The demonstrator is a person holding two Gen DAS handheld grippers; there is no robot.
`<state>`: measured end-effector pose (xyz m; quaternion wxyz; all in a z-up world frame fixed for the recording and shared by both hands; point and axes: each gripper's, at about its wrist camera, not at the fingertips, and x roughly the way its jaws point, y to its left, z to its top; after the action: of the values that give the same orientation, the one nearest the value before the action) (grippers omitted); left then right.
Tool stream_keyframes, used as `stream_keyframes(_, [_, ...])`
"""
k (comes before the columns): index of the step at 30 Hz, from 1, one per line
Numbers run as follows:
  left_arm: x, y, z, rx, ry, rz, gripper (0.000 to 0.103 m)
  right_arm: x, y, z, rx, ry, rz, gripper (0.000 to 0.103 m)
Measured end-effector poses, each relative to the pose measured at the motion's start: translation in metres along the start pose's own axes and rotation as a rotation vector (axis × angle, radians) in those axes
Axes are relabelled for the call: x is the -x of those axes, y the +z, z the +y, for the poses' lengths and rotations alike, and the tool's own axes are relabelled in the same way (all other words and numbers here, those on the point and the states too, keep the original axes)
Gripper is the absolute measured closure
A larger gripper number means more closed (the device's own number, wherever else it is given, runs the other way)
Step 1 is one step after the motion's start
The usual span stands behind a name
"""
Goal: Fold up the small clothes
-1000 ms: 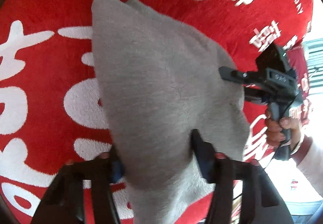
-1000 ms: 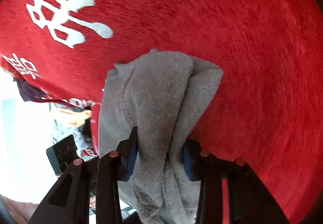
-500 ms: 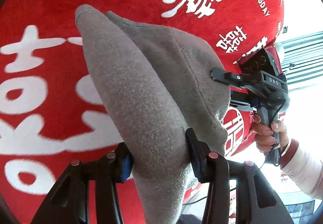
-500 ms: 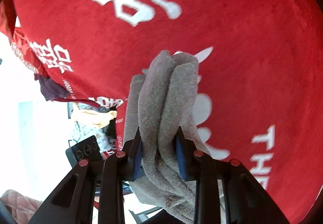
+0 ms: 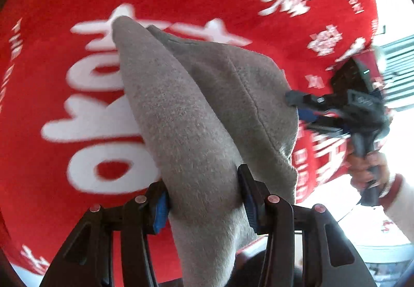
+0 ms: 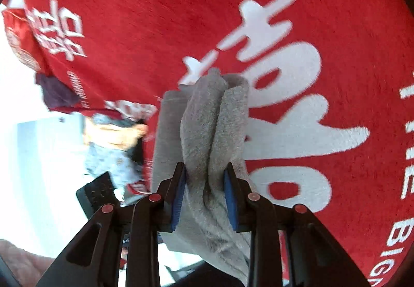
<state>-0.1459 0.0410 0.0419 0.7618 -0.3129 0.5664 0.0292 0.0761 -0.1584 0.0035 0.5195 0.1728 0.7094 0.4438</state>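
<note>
A small grey fleece garment point(image 5: 196, 110) hangs lifted above a red cloth with white characters point(image 5: 77, 2). My left gripper point(image 5: 203, 196) is shut on one bunched end of it. My right gripper point(image 6: 204, 193) is shut on the other bunched end point(image 6: 212, 131). In the left wrist view the right gripper point(image 5: 297, 108) shows at the right, pinching the garment's far edge, with the hand point(image 5: 367, 167) on its handle. The garment is doubled over between the two grippers and its lower part hangs out of sight below the fingers.
The red cloth point(image 6: 310, 28) covers the table; its edge drops off at the left of the right wrist view. A pile of other clothes point(image 6: 113, 142) and a dark purple item point(image 6: 57, 95) lie beyond that edge. A bright floor lies beyond.
Both grippers have carried the garment across the red cloth, still shut on it; large white characters now lie beneath. The garment hangs more folded and narrower than a second ago.
</note>
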Motion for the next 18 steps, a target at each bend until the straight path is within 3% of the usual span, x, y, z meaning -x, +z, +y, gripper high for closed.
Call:
stream_keyframes(1, [-0.007, -0.006, 0.012, 0.024, 0.05, 0.02, 0.054, -0.005, -0.001, -0.002, 0.003, -0.036, 0.003, 0.072])
stream_keyframes(4, [-0.007, -0.021, 0.041, 0.118, 0.062, 0.027, 0.047, -0.005, 0.003, -0.015, -0.007, -0.226, -0.017, 0.071])
stream_keyframes(7, [0.007, -0.028, 0.05, 0.151, 0.077, -0.002, 0.047, 0.009, 0.0, -0.014, -0.01, -0.318, -0.053, 0.069])
stream_keyframes(9, [0.018, -0.03, 0.052, 0.15, 0.108, -0.024, 0.047, 0.016, -0.005, -0.006, 0.004, -0.317, -0.06, 0.069])
stream_keyframes(13, [0.035, -0.028, 0.056, 0.147, 0.151, -0.07, 0.047, 0.013, -0.021, 0.012, 0.02, -0.208, -0.016, 0.064])
stream_keyframes(18, [0.013, -0.009, 0.041, 0.129, 0.239, -0.036, 0.047, -0.026, -0.016, 0.008, -0.031, -0.184, 0.017, 0.067])
